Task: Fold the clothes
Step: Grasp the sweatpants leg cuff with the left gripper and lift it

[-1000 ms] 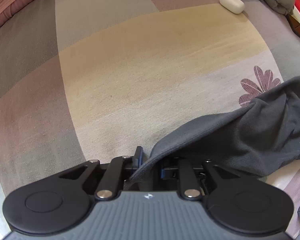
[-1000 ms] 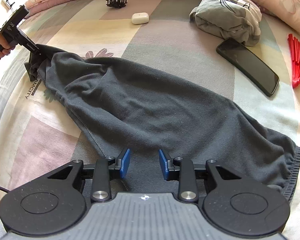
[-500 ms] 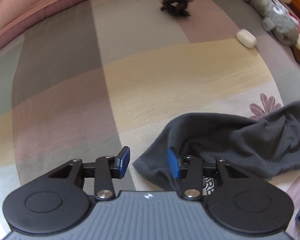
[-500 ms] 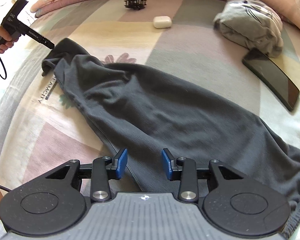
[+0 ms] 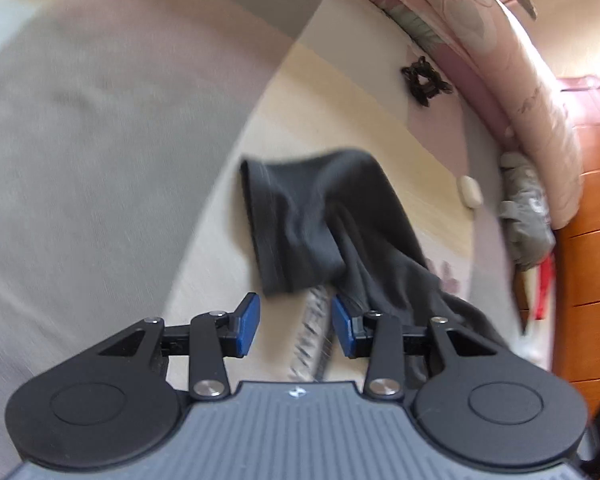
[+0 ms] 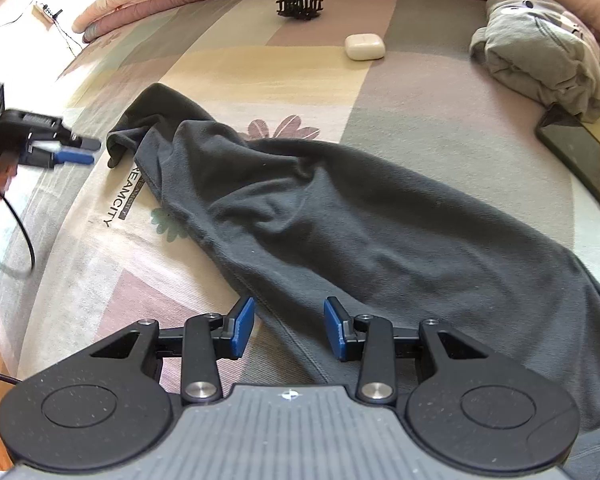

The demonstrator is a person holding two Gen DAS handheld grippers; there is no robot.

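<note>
Dark grey trousers (image 6: 360, 232) lie stretched across the bed, leg cuff at the far left, waistband at the near right. My right gripper (image 6: 289, 326) is open and empty, hovering over the near edge of the trousers. My left gripper (image 5: 295, 326) is open and empty, just short of the leg cuff (image 5: 296, 224); it also shows in the right wrist view (image 6: 76, 151), a little left of the cuff and apart from it.
A folded grey garment (image 6: 540, 52), a black phone (image 6: 580, 152), a white earbud case (image 6: 364, 47) and a black hair clip (image 6: 299, 2) lie on the patchwork sheet (image 6: 420, 92). A pink quilt (image 5: 512, 60) runs along the far edge. A wooden cabinet (image 5: 592, 240) stands beyond.
My left gripper has let go of the leg cuff, opened and drawn back and turned. The cuff now lies on the sheet. My right gripper stayed open.
</note>
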